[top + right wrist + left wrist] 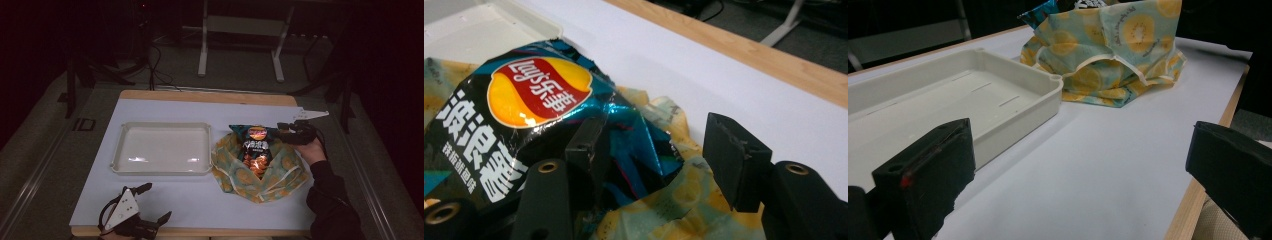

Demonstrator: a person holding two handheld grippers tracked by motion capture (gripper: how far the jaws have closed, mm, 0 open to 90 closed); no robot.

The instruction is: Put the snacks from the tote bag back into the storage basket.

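Note:
A black and teal chip bag [257, 145] with a red and yellow logo stands inside a lemon-print cloth bag [280, 175] on the right half of the white table. My right gripper [282, 131] is at the chip bag's far right corner. In the right gripper view it [659, 155] is open, and the crumpled top corner of the chip bag [524, 110] lies between its jaws, above the cloth [674, 200]. My left gripper [157, 202] hovers open and holding nothing near the table's front left edge. The left gripper view looks past its wide-apart jaws [1078, 185] to the cloth bag [1118, 55].
An empty white tray [162, 171] sits left of the cloth bag, and its near wall [1013, 115] is close to my left gripper. The table has a wooden rim [210, 96]. Beyond it stand a white desk frame [202, 55] and cables on the dark floor.

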